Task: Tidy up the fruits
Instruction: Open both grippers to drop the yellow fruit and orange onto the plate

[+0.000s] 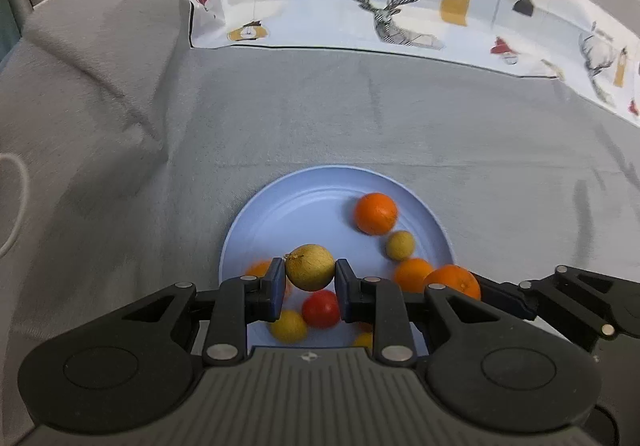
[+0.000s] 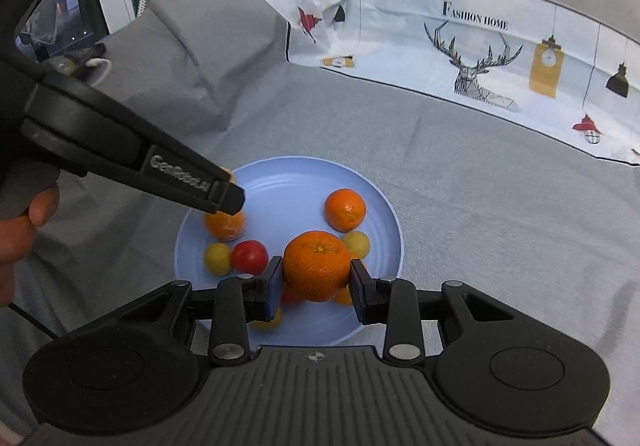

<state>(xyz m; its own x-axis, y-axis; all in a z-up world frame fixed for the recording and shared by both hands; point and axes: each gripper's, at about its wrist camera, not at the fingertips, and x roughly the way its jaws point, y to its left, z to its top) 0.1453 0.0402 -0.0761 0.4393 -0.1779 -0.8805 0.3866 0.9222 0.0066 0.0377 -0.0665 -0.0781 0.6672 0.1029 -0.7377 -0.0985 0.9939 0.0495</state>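
Both tongs loaded over the blue plate [image 2: 384,206]. My left gripper [image 1: 310,274] is clamped on a yellow-brown round fruit [image 1: 310,267], pads on its sides, held above the plate's near half. My right gripper [image 2: 316,273] is closed on a tangerine [image 2: 317,265], also hanging over the near part of the plate. Below lie a red fruit [image 2: 250,256], small yellow ones and more oranges, so I judge the step is lowering each piece into a free spot. To do it well: go down slowly, pick bare plate, don't release from height or the fruit will roll into the others, and keep the two tongs apart. The tangerine's stem dimple faces up toward my camera, its short axis roughly vertical, squeezed across its wide middle. The yellow fruit's stem nub points up-left; it is almost spherical, no real long axis.
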